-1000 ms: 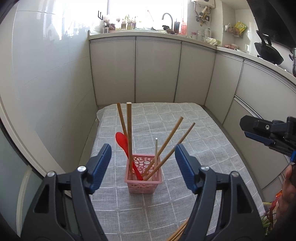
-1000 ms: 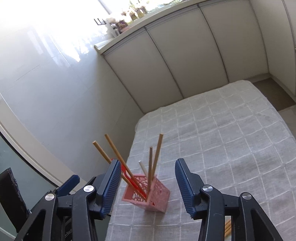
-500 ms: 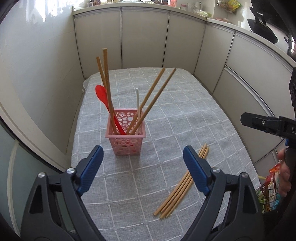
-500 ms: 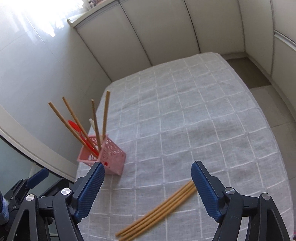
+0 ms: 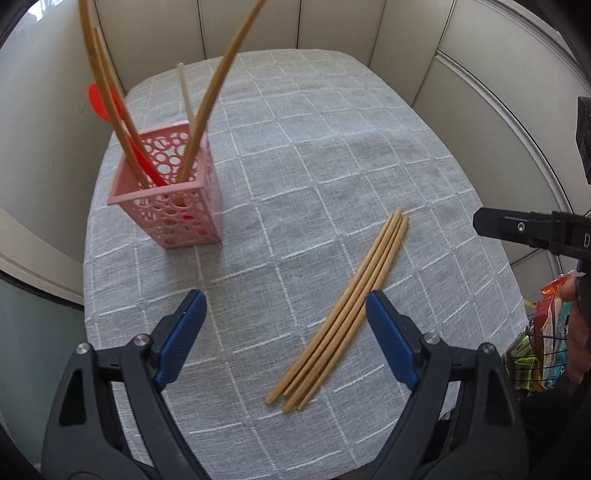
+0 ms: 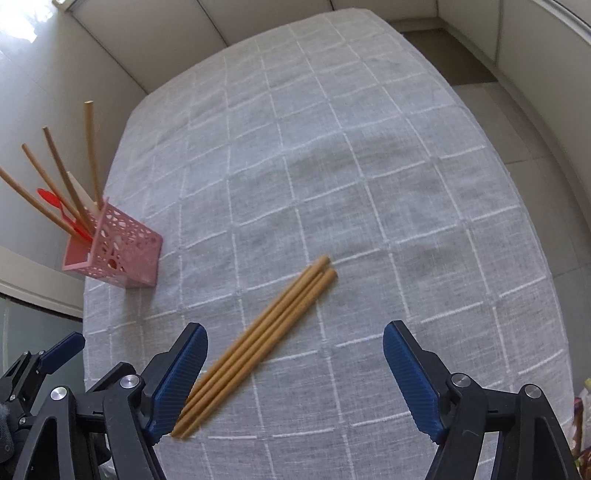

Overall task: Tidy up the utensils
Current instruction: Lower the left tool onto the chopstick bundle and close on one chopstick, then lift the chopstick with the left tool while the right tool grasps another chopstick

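Note:
A pink perforated holder [image 5: 173,195] stands at the table's left side and holds several wooden chopsticks, a white stick and a red spoon [image 5: 99,103]; it also shows in the right wrist view [image 6: 118,251]. A bundle of several loose wooden chopsticks [image 5: 343,310] lies flat on the grey checked cloth, also in the right wrist view [image 6: 258,343]. My left gripper [image 5: 284,332] is open and empty above the cloth, the bundle near its right finger. My right gripper [image 6: 295,373] is open and empty above the bundle's near end; it shows in the left wrist view [image 5: 528,232].
The table [image 6: 369,184] with its grey cloth stands between white cabinet fronts [image 5: 332,26] and a wall at the left. A wire basket with packets [image 5: 539,350] sits past the table's right edge. A tiled floor [image 6: 517,110] shows at the right.
Both grippers have tilted down and moved nearer the table. The loose chopstick bundle now lies between the fingers of each view. Both grippers stay open.

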